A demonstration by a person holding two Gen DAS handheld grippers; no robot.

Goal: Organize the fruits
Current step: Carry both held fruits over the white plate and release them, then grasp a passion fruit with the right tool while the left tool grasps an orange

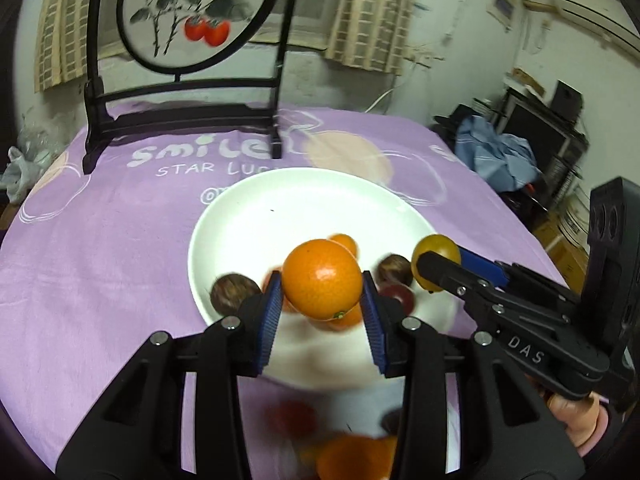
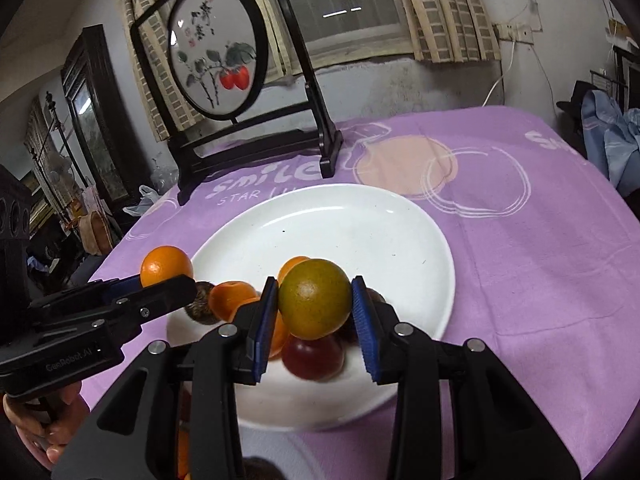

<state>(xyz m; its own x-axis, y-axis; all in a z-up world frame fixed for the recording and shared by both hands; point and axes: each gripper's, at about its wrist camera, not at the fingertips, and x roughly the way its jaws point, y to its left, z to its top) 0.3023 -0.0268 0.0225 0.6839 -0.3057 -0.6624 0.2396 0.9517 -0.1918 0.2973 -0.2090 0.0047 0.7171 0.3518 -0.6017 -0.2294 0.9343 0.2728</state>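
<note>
Left gripper (image 1: 322, 308) is clenching an orange mandarin (image 1: 322, 283) between its blue ribbed pads (image 1: 273, 312), holding it raised above the near part of the white plate (image 1: 256, 216). Right gripper (image 2: 314, 312) is gripping a green-yellow citrus fruit (image 2: 314, 298) the same way, also held up over the plate's (image 2: 360, 224) near side. Each tool is showing in the other's camera: the right gripper (image 1: 434, 270) with its greenish fruit (image 1: 435, 260) is coming in from the right edge of the left view, and the left gripper (image 2: 168, 286) with its mandarin (image 2: 166, 270) is sitting at the left of the right view, just off the plate's left rim.

On the plate below are lying more fruit, partly blurred: small oranges (image 2: 232, 300), a dark red plum-like fruit (image 2: 313, 356), and a brown rough-skinned round fruit (image 1: 234, 295).

Plate is resting on a purple printed tablecloth (image 1: 100, 240). Behind it is standing a black wooden frame holding a round painted screen (image 1: 196, 12) with two red fruits.
</note>
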